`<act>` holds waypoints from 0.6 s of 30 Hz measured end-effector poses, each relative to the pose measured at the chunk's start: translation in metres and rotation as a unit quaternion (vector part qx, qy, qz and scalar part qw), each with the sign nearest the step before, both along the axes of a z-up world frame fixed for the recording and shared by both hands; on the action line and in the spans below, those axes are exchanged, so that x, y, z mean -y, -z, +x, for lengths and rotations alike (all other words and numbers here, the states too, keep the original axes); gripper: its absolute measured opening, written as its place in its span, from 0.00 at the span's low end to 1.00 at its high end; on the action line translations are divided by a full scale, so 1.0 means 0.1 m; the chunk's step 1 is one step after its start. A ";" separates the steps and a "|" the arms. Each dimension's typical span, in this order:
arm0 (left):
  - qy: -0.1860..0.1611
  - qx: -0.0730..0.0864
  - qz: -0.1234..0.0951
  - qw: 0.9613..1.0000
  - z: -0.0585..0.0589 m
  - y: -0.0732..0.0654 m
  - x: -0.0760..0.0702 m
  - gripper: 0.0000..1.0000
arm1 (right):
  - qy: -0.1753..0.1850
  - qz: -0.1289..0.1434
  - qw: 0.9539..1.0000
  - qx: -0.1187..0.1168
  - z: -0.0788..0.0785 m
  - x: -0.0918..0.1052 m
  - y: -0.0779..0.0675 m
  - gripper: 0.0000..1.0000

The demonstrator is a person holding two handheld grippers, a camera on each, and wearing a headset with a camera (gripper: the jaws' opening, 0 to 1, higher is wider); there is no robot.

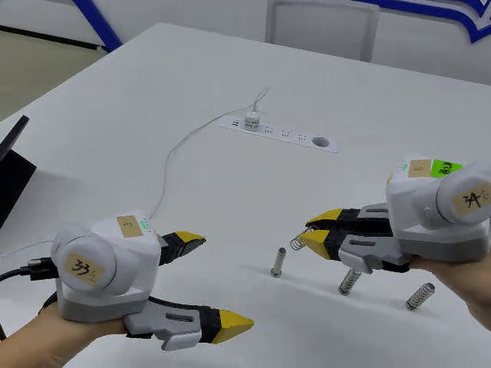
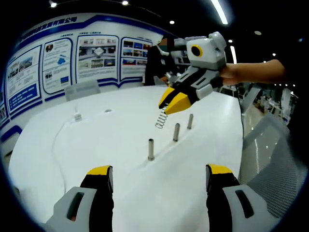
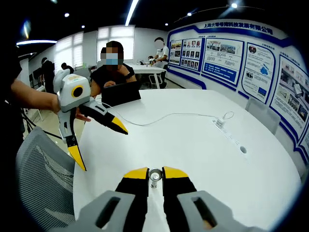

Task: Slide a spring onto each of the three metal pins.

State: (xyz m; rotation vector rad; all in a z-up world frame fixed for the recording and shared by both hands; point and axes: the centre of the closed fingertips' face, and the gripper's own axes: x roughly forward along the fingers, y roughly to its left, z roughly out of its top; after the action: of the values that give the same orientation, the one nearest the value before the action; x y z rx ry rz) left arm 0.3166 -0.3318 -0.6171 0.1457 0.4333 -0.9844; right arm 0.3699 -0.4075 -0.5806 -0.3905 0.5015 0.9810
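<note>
One spring (image 1: 298,241) between tight right gripper (image 1: 304,230) fingers (image 1: 326,217)

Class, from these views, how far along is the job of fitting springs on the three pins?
Done: the middle pin and rightmost pin look sprung. In hand: the right tool is shut on the third spring. Left: sliding it onto the bare pin; the left tool is open.

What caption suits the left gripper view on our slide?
Right gripper holds a spring near the one bare pin.
</note>
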 end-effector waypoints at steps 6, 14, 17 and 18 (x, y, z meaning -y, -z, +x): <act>-0.003 -0.004 0.000 1.000 0.02 0.02 0.00 0.81 | -0.010 -0.012 1.000 -0.005 0.06 -0.06 0.08 0.11; -0.008 -0.012 -0.005 1.000 0.02 0.06 -0.01 0.82 | -0.016 -0.028 0.999 -0.017 0.09 -0.10 0.24 0.11; -0.010 -0.014 -0.005 1.000 0.02 0.08 -0.01 0.82 | -0.015 -0.030 0.999 -0.022 0.11 -0.10 0.27 0.11; -0.009 -0.014 -0.004 1.000 0.02 0.08 -0.02 0.82 | -0.015 -0.031 0.999 -0.023 0.11 -0.11 0.28 0.11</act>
State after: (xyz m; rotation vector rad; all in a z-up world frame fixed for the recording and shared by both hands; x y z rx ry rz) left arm 0.3187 -0.3303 -0.6250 0.1203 0.4549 -0.9704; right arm 0.3808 -0.3968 -0.6084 -0.4319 0.5697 1.0072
